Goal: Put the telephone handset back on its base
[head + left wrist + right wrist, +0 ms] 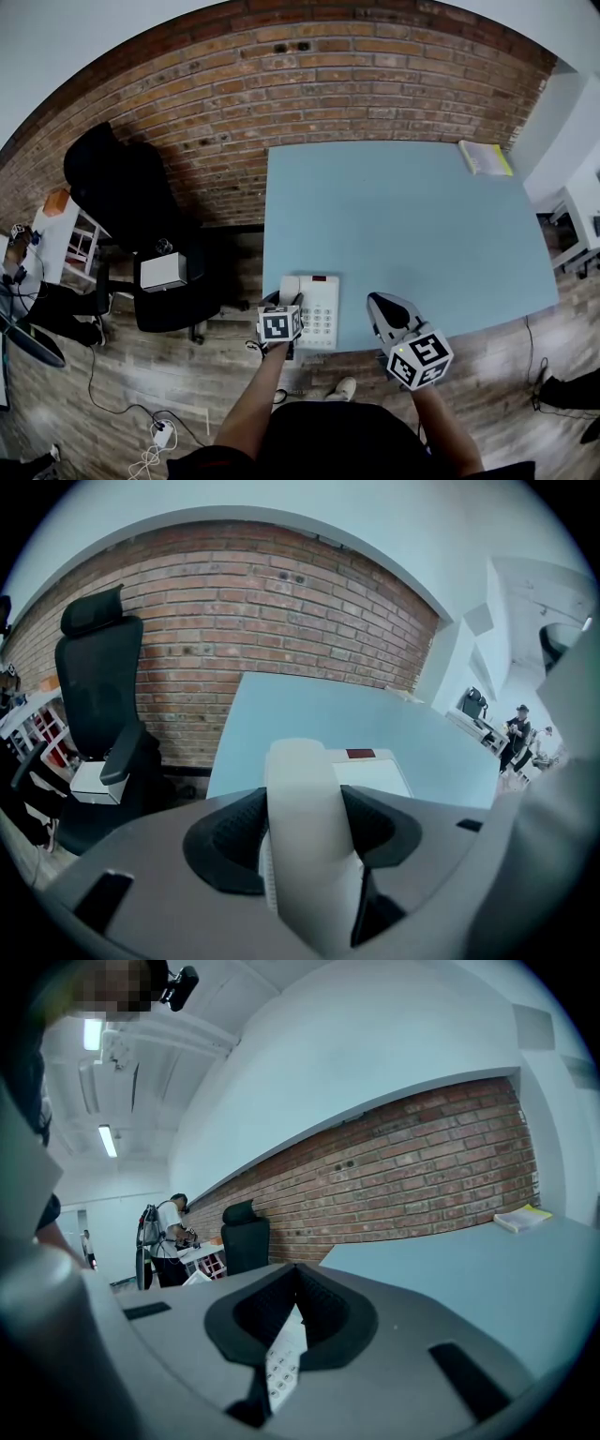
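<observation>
Two forearms stretch out from the bottom of the head view, each ending in a gripper with a marker cube. The left gripper (292, 302) reaches over the left side of the white telephone base (321, 314), which sits at the near edge of the pale blue table (422, 216). The right gripper (377, 302) hangs just beside the base on its right, apart from it. A yellow book (485, 157) lies at the table's far right corner. A black office chair (131, 197) stands to the left on the wooden floor, against the brick wall (328, 75).

From the left gripper view, the jaws are clamped on the white handset (305, 827), one dark pad pressed to each side of it. The handset rises up the middle of the picture. The base shows just behind it and to the right, its small red window facing up. Whether the handset is seated in its cradle I cannot tell.

From the right gripper view, the jaws are brought together with their tips meeting and nothing between them. Through the slit beneath them a strip of the base's keypad (284, 1358) shows. Far off at the left, a person (169, 1241) stands by a rack.
</observation>
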`<action>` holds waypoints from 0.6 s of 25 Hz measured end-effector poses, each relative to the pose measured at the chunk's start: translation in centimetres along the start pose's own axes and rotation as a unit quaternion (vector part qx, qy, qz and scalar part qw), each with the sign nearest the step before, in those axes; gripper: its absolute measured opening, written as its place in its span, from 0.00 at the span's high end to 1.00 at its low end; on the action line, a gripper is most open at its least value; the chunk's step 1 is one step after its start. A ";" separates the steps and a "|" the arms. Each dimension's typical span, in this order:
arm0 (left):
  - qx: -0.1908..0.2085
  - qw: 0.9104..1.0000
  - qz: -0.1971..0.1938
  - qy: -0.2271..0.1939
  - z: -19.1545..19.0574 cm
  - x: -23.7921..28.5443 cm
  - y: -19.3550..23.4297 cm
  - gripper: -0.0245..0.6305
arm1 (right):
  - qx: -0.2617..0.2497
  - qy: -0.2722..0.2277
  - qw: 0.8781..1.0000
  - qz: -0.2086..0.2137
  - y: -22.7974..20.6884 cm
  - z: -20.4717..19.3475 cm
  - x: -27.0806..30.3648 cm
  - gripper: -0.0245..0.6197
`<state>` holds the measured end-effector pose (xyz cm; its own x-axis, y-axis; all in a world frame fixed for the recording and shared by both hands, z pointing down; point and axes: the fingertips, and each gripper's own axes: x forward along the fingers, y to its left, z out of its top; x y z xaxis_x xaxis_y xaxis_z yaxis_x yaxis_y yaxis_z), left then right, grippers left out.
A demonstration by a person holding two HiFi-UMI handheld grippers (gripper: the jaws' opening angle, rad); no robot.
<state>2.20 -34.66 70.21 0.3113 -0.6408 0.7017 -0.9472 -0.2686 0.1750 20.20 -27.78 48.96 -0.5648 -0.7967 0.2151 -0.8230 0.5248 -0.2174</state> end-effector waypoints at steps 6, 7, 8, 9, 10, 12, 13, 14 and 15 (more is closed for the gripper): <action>0.018 1.000 0.005 0.000 -0.1 0.1 -0.3 0.58 | 0.000 0.000 1.000 0.005 0.1 0.1 0.3 0.94; 0.019 1.000 0.005 -0.002 -0.1 0.2 -0.3 0.58 | 0.001 0.001 1.000 0.006 0.2 0.1 0.3 0.94; 0.019 1.000 0.004 -0.003 -0.1 0.2 -0.3 0.58 | 0.001 0.001 1.000 0.007 0.3 0.1 0.3 0.94; 0.019 1.000 0.004 -0.003 -0.1 0.2 -0.3 0.58 | 0.000 0.002 1.000 0.008 0.3 0.0 0.4 0.94; 0.020 1.000 0.004 -0.003 -0.1 0.2 -0.3 0.58 | 0.000 0.002 1.000 0.008 0.4 0.0 0.4 0.94; 0.021 1.000 0.004 -0.004 0.0 0.1 -0.3 0.58 | 0.000 0.002 1.000 0.008 0.4 0.1 0.4 0.94; 0.022 1.000 0.005 -0.006 0.0 0.1 -0.3 0.58 | 0.000 0.002 1.000 0.007 0.4 0.1 0.3 0.94; 0.022 1.000 0.007 -0.007 0.0 0.1 -0.3 0.58 | 0.000 0.002 1.000 0.007 0.4 0.1 0.3 0.94; 0.022 1.000 0.008 -0.007 0.0 0.1 -0.3 0.58 | 0.001 0.002 1.000 0.007 0.4 0.1 0.2 0.94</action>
<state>2.50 -34.60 70.24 0.2974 -0.6557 0.6940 -0.9480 -0.2889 0.1332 19.79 -27.81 48.81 -0.5764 -0.7882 0.2156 -0.8150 0.5353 -0.2218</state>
